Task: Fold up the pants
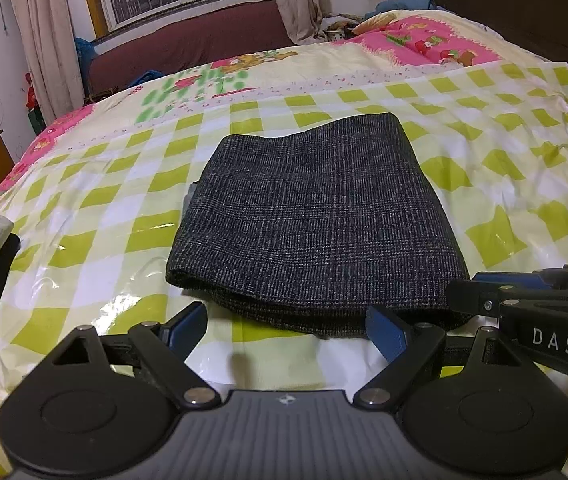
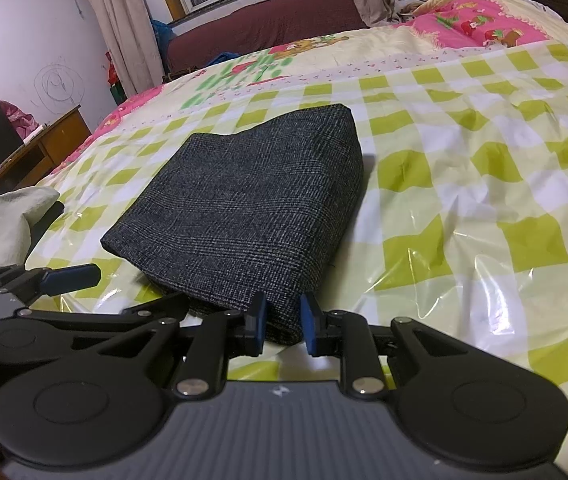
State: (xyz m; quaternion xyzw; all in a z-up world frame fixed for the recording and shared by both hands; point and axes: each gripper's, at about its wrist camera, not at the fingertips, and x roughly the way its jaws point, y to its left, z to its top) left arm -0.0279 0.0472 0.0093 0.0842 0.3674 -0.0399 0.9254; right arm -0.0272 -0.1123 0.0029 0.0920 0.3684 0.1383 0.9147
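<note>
Only the right view shows the right hand-held gripper nipping the pants; left hand-held gripper wide.

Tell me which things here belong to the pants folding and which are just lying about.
Job: folded dark pants; left gripper, open; right gripper, fingers narrowly apart at the pants' near edge.

Lying about: grey cloth; pink pillow; wooden desk.

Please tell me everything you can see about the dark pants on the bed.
The pants are dark grey woven cloth with a fine light check, thick like wool. They are folded into a compact stack, layers showing at the near edge. They lie flat on the green-checked plastic sheet. The right tool has its fingers closely on either side of the near edge; the left tool is open, apart.
</note>
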